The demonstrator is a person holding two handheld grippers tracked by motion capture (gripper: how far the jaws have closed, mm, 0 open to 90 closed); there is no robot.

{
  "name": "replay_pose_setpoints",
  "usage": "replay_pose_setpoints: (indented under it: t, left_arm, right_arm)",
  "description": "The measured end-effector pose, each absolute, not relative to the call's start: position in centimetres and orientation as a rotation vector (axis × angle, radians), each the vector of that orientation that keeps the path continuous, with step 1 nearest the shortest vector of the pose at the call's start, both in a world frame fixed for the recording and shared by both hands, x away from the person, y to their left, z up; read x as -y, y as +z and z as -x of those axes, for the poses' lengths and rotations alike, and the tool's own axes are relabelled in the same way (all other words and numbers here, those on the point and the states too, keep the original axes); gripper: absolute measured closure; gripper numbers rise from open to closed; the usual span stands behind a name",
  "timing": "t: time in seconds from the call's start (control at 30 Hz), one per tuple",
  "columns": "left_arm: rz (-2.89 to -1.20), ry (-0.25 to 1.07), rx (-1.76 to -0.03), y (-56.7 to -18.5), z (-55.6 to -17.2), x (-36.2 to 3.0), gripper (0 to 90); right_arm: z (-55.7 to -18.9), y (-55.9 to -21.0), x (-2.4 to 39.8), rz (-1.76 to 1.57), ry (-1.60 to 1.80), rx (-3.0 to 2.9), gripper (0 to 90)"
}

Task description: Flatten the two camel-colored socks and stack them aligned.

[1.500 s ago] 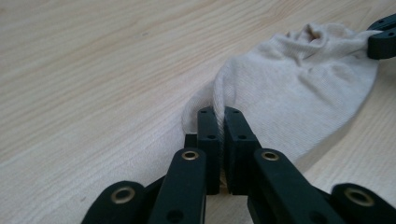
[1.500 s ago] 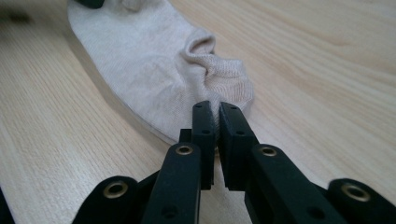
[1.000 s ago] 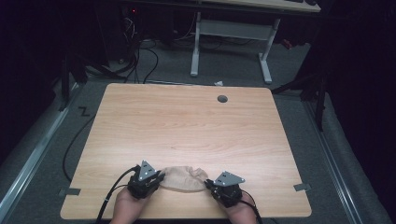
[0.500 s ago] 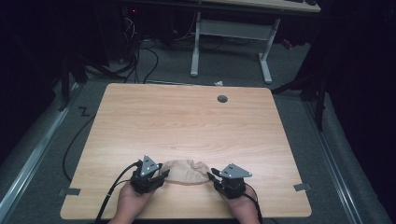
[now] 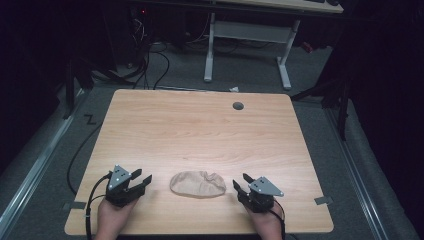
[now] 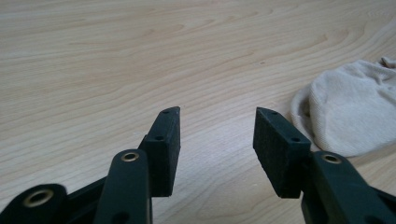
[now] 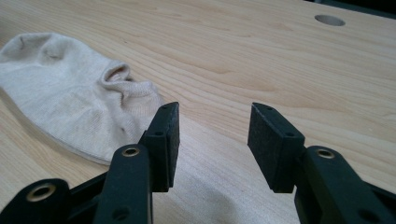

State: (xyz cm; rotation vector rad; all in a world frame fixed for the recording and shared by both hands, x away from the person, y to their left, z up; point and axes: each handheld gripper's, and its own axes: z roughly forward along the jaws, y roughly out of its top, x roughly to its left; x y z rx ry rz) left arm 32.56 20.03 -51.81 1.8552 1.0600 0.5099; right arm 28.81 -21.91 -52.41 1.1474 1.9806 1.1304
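Observation:
A beige ankle sock (image 5: 198, 184) lies flattened on the wooden table (image 5: 200, 130) near the front edge, its opening toward the right. My left gripper (image 5: 142, 179) rests to the sock's left, open and empty, with a gap of bare wood between them. My right gripper (image 5: 241, 181) sits just right of the sock, also open and empty. In the left gripper view the jaws (image 6: 217, 112) stand apart over bare wood, with the sock (image 6: 350, 107) off to their right. In the right gripper view the jaws (image 7: 215, 106) are spread, and the sock (image 7: 60, 102) lies to their left.
A round cable hole (image 5: 238, 105) sits near the table's far edge, and it shows in the right gripper view as well (image 7: 329, 19). Beyond the table stand white desk legs (image 5: 210, 50), with cables on the grey floor. Each hand is at the table's front edge.
Both grippers have pulled outward from the sock's ends, the left one going farther. The sock now lies alone between them, flatter and more compact.

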Motion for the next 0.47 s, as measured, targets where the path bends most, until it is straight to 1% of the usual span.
replay_pose_setpoints:
  t: [0.2, 0.47]
  left_arm:
    - [-1.856, 0.49, -1.061, -52.25, -32.64, -20.54, 50.6]
    - [-1.907, 0.496, -1.015, -52.28, -31.95, -19.56, 50.0]
  right_arm:
    - [-29.0, -52.24, 21.45, -1.148, 1.119, -1.962, 54.0]
    - [-28.95, -52.3, 21.18, -1.127, 1.114, -1.98, 53.0]
